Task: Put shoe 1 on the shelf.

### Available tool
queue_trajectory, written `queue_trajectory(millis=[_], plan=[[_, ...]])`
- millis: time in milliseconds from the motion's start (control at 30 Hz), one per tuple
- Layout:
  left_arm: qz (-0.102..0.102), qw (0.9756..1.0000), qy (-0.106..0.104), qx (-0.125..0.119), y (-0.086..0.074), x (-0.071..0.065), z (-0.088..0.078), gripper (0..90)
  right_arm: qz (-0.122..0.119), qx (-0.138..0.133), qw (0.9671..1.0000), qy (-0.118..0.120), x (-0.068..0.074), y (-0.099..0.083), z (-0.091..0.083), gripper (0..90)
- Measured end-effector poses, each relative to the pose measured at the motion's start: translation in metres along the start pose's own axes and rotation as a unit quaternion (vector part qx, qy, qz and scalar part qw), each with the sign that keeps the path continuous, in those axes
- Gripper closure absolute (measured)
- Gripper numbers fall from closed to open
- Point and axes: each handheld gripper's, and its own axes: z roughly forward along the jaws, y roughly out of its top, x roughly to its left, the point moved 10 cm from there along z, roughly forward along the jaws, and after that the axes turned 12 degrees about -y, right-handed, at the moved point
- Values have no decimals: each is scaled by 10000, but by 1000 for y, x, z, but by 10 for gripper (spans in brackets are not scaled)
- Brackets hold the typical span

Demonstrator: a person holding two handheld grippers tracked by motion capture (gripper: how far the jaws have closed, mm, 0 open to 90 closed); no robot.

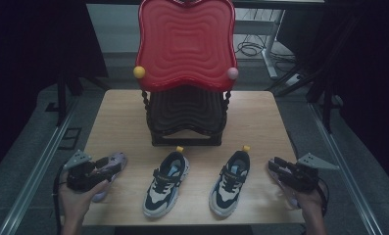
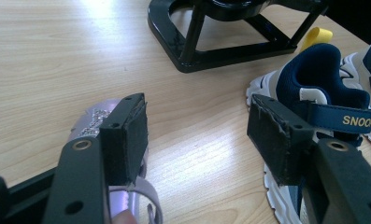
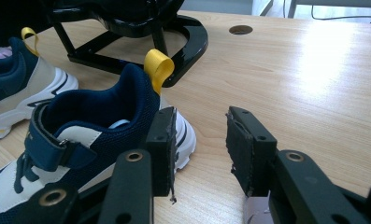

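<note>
Releasing the right sneaker (image 1: 230, 182): right claw (image 3: 201, 140) stands apart, empty, just right of it. Withdraw clear of the heel; left claw (image 2: 197, 135) also apart, over a lilac sandal (image 1: 109, 169) on the worktop (image 1: 123, 122)

**Colours and patterns on the table**

Left sneaker (image 1: 166, 183): navy upper, white and pale grey panels, light blue lining, yellow heel loop, navy strap with gold lettering.
Right sneaker (image 1: 230, 181): same navy, white and yellow scheme.
Sandal (image 1: 112, 165): lilac, glitter-speckled strap.
Stand (image 1: 186, 120): glossy black frame; red tray (image 1: 185, 41) with concentric wavy ridges; one yellow knob (image 1: 139, 72), one pink knob (image 1: 232, 73).
Table (image 1: 123, 117): pale wood grain.
Left gripper (image 2: 197, 140), right gripper (image 3: 199, 147): black, grey plates.
</note>
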Motion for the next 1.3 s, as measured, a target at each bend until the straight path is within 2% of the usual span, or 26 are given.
queue_trajectory(millis=[333, 500, 633, 733, 767, 867, 1133, 1200, 1300], plan=[[-183, 9998, 1, -110, -9, 2, -13, 394, 18, 69, 10000, 52, 2, -7, -6, 622], [-336, 9992, -18, -222, -13, 3, -23, 447, 76, 41, 10000, 8, -3, -8, -13, 612], [-434, 9989, -2, -200, -19, 3, -27, 493, 107, 27, 9999, -38, -6, -9, -16, 608], [-477, 9988, -12, -127, -28, 1, -26, 518, 137, 35, 9999, -30, -7, -10, -17, 605], [-514, 9987, 38, -59, -38, 3, -25, 528, 137, 39, 9999, -34, -8, -11, -18, 603], [-635, 9979, 120, -4, -47, 10, -23, 542, 164, 39, 9998, -63, -11, -11, -19, 603], [-588, 9978, 242, 198, -55, 15, -12, 570, 187, 96, 9997, -100, -14, -16, -17, 597], [-576, 9975, 323, 244, -57, 18, -9, 596, 189, 129, 9997, -92, -13, -17, -17, 596], [-561, 9974, 336, 308, -57, 19, -5, 626, 158, 150, 9997, -79, -12, -18, -17, 594]])
